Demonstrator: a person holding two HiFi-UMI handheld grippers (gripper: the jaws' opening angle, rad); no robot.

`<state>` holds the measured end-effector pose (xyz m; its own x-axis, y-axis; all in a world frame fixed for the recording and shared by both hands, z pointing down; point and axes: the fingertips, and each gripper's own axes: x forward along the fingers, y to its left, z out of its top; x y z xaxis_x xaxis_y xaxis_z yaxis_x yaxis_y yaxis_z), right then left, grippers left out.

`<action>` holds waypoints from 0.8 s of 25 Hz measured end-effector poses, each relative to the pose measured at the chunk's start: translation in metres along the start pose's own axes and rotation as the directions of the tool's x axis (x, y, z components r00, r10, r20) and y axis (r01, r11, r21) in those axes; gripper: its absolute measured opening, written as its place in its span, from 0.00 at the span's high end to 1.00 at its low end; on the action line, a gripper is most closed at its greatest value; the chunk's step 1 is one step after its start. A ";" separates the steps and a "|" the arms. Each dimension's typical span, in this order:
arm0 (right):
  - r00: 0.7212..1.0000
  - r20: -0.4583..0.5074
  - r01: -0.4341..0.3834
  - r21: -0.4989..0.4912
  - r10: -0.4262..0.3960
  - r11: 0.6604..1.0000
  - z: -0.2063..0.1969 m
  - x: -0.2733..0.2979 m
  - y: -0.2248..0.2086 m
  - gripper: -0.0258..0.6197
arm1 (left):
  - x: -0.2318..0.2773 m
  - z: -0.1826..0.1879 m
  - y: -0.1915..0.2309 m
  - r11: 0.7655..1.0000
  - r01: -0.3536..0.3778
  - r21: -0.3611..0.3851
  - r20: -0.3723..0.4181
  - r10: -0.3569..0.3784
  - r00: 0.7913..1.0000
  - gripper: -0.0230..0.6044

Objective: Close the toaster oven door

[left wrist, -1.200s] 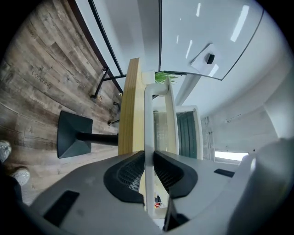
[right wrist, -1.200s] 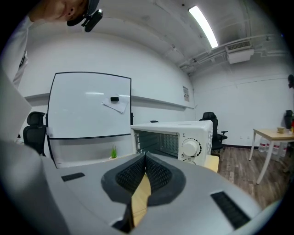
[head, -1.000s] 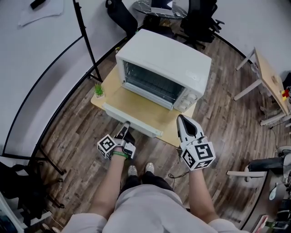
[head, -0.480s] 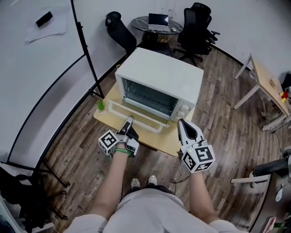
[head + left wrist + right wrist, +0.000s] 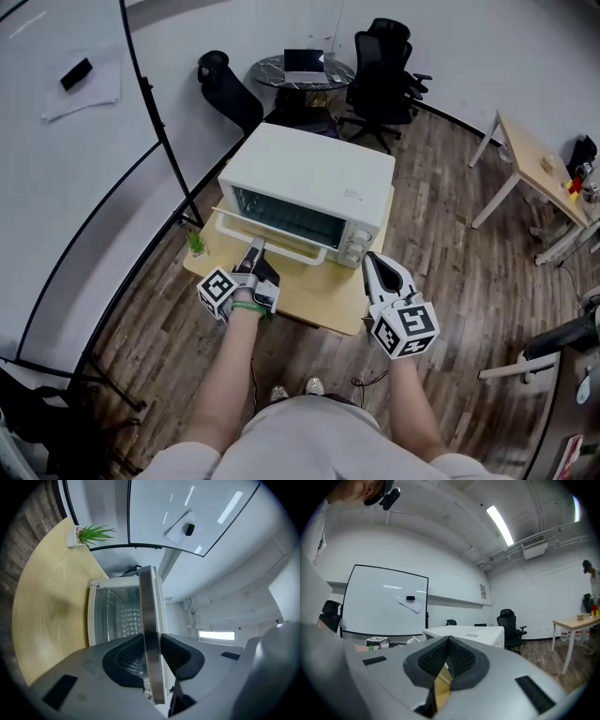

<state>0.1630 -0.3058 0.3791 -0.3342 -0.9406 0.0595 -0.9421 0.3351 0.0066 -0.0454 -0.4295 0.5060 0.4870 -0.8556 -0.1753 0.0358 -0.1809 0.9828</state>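
A white toaster oven (image 5: 314, 178) stands on a small wooden table (image 5: 314, 298). Its glass door (image 5: 281, 221) is swung up nearly upright against the front. I cannot tell whether it is fully seated. My left gripper (image 5: 256, 249) is shut on the door's handle (image 5: 281, 250). In the left gripper view the metal handle bar (image 5: 149, 616) runs between the two pads of the left gripper (image 5: 152, 644), with the door glass (image 5: 115, 616) behind it. My right gripper (image 5: 379, 270) hangs by the table's right front corner, shut and holding nothing. Its pads (image 5: 459, 658) meet, and the oven top (image 5: 468, 632) shows beyond.
A small potted plant (image 5: 196, 244) sits at the table's left corner, also seen as the plant (image 5: 89, 533). A whiteboard stand's black leg (image 5: 155, 131) rises at left. Office chairs (image 5: 380, 61) and a round table with a laptop (image 5: 302, 66) are behind the oven. A desk (image 5: 539, 159) stands at right.
The door has swung up from lying flat open to nearly upright, with my left gripper on its handle. The right gripper stayed by the table's right front corner.
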 end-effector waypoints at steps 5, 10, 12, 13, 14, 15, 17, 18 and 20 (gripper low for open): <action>1.000 0.006 0.011 -0.002 -0.011 1.000 0.002 -0.002 -0.009 0.96 | 0.028 0.001 -0.009 1.000 -0.004 0.006 -0.007 0.004 1.000 0.78; 0.999 0.016 0.037 -0.003 -0.037 0.999 0.006 -0.006 -0.021 0.96 | 0.051 0.003 -0.015 1.000 -0.001 0.013 -0.015 0.001 1.000 0.78; 0.999 0.019 0.045 -0.004 -0.045 0.999 0.007 -0.006 -0.026 0.96 | 0.058 0.004 -0.016 1.000 0.003 0.013 -0.013 -0.003 1.000 0.78; 0.999 0.019 0.050 -0.005 -0.050 0.999 0.007 -0.006 -0.029 0.96 | 0.061 0.004 -0.017 1.000 0.005 0.011 -0.012 -0.005 1.000 0.78; 0.998 0.019 0.054 -0.005 -0.054 0.999 0.007 -0.007 -0.031 0.96 | 0.064 0.004 -0.017 1.000 0.006 0.009 -0.010 -0.006 1.000 0.78; 0.998 0.019 0.060 -0.005 -0.059 0.998 0.007 -0.008 -0.034 0.96 | 0.067 0.004 -0.016 1.000 0.008 0.007 -0.007 -0.008 1.000 0.78; 0.997 0.021 0.070 -0.005 -0.070 0.998 0.007 -0.010 -0.039 0.96 | 0.070 0.004 -0.017 1.000 0.015 0.005 -0.002 -0.015 1.000 0.78; 0.997 0.022 0.074 -0.006 -0.074 0.997 0.008 -0.011 -0.041 0.96 | 0.070 0.004 -0.018 1.000 0.021 0.003 0.001 -0.021 1.000 0.78; 0.997 0.024 0.079 -0.008 -0.079 0.997 0.010 -0.012 -0.043 0.96 | 0.071 0.004 -0.019 0.999 0.034 -0.001 0.003 -0.034 0.999 0.78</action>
<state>0.2075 -0.3093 0.3682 -0.2592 -0.9652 0.0344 -0.9654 0.2599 0.0195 -0.0153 -0.4884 0.4744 0.4832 -0.8504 -0.2082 0.0528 -0.2091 0.9765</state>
